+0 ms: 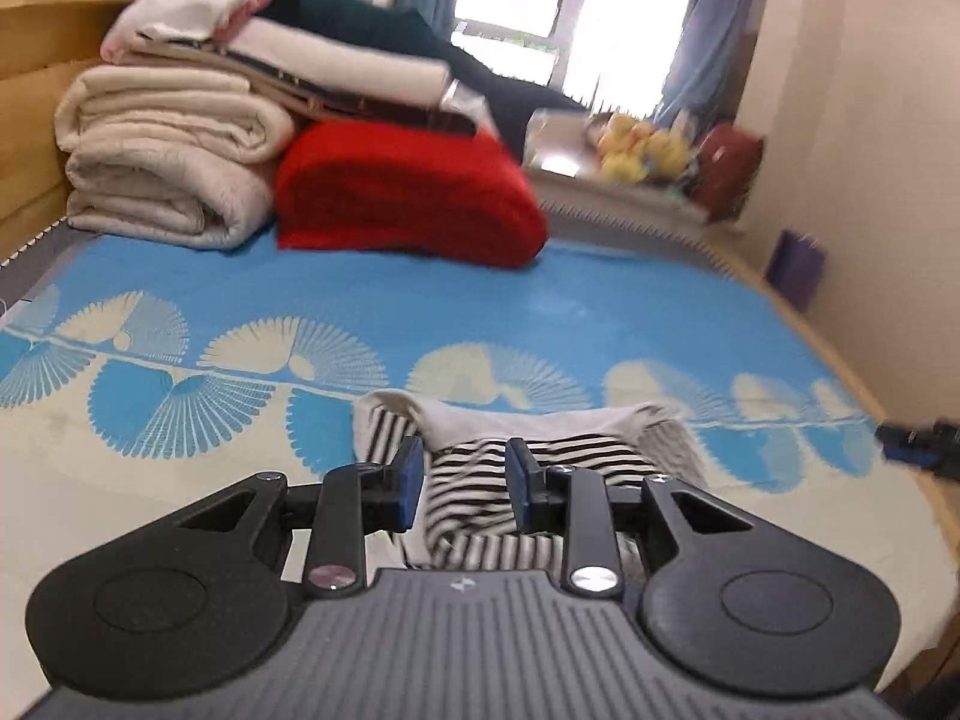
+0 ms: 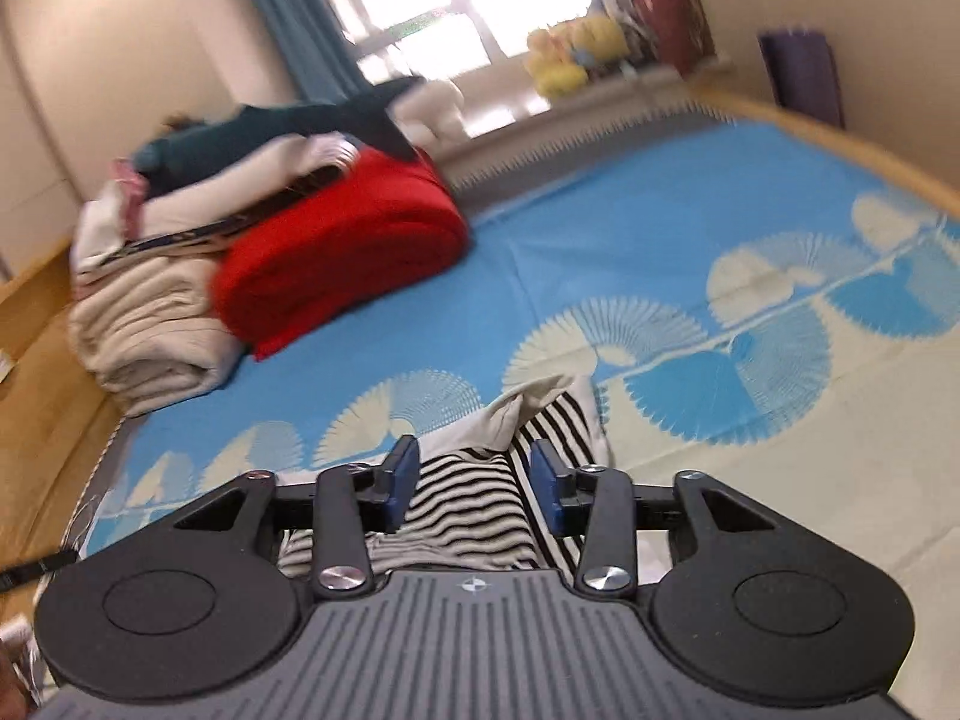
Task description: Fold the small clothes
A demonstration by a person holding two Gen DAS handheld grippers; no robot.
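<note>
In the left wrist view, the left hand-held gripper (image 1: 462,483) stood open, gripping nothing, above the striped garment (image 1: 480,480) lying on the blue bedsheet (image 1: 420,300), nearer than the red blanket (image 1: 402,192). In the right wrist view, the right hand-held gripper (image 2: 474,486) likewise gaped empty over the striped garment (image 2: 462,498), nearer than the red blanket (image 2: 342,252).

Blue sheet (image 1: 540,300) mid-bed open; red blanket (image 1: 408,192) & quilts (image 1: 168,168) block far end.

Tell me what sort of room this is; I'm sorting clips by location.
Most likely a bedroom: a bed under a blue patterned sheet, folded blankets stacked at its far end, and a curtained window beyond.
</note>
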